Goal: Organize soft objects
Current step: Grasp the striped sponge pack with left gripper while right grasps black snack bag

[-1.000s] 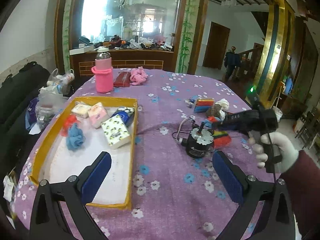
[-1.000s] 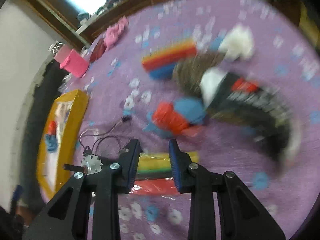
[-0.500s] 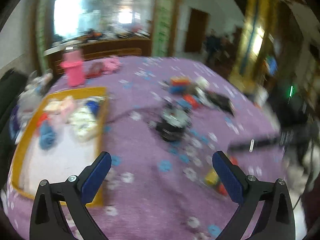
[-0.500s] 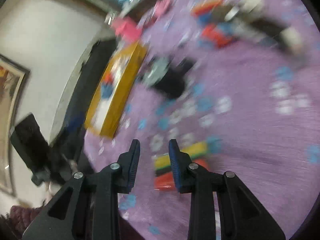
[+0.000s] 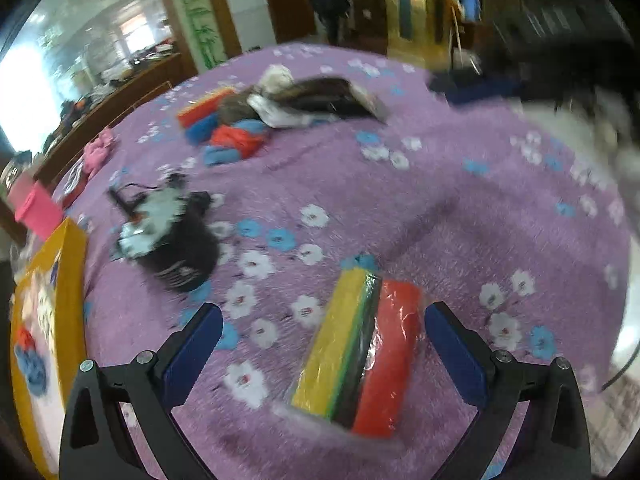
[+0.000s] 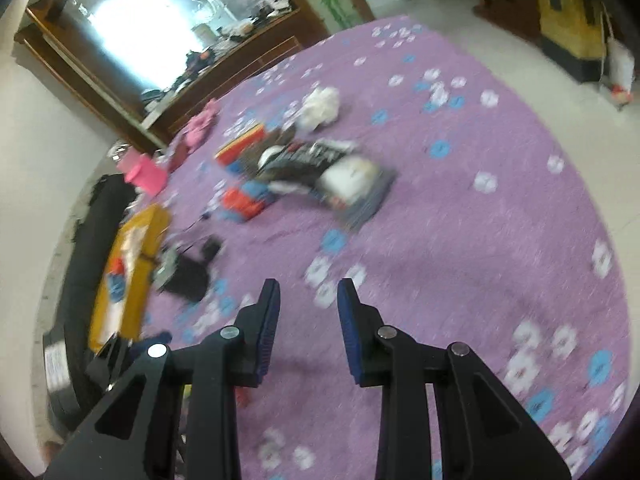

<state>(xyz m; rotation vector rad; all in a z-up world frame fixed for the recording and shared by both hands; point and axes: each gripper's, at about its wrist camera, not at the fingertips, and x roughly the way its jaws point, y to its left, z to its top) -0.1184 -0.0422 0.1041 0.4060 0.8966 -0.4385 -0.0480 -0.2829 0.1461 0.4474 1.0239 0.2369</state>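
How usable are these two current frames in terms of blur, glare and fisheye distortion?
Left wrist view: motion blur smears the black motor and the far pile, but the wrapped sponge pack between the open left gripper stays fairly legible; edges bend strongly. Right wrist view: blur throughout the purple tablecloth, blown-out glare in the mirror, only the right gripper is sharp.

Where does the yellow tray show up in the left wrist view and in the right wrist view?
Left wrist view: the yellow tray sits at the far left edge, partly cut off.
Right wrist view: it lies at left of centre, blurred.
Shared landmark: the black motor lies just right of the tray in both.
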